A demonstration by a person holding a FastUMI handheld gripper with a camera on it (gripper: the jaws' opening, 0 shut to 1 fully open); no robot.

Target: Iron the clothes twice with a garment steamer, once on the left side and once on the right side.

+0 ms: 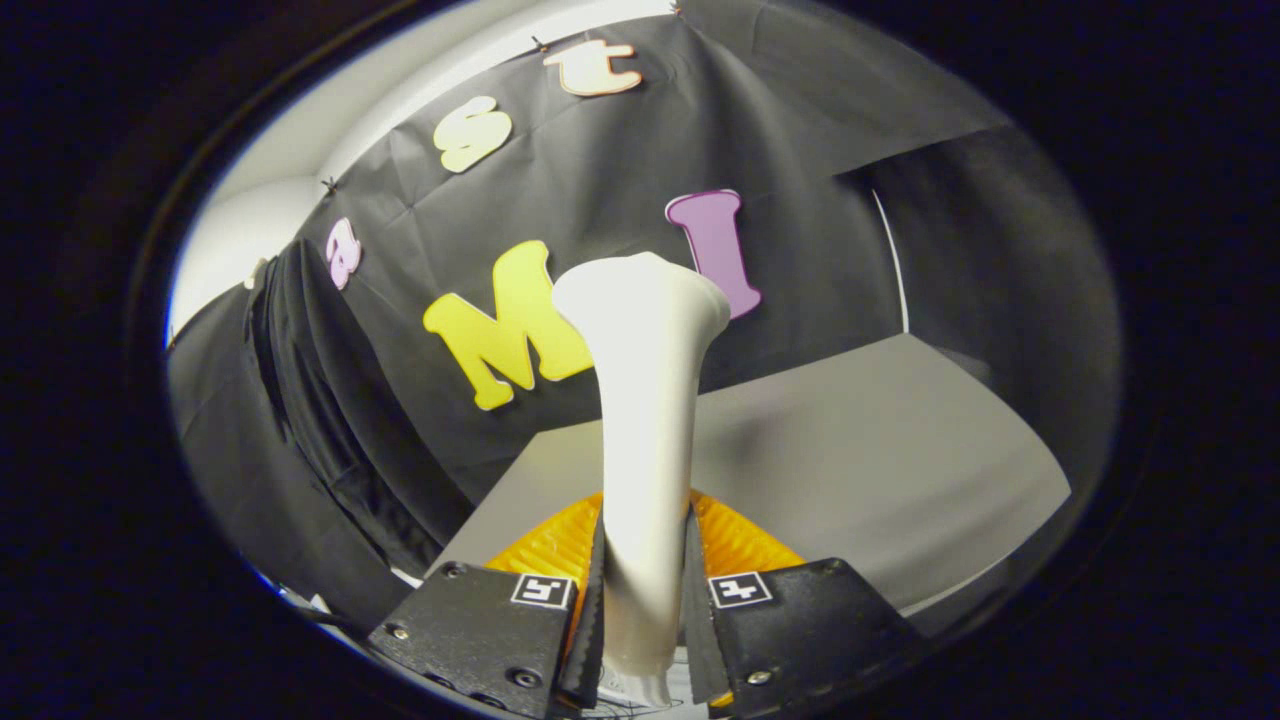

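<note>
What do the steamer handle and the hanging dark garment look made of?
Steamer, clamped in the hand-held gripper: likely moulded plastic, cream, smooth and semi-gloss, with soft highlights and no seams. Garment, hanging beside the booth wall: thin woven fabric, matte black, falling in fine vertical folds; fibre cannot be told.
</note>
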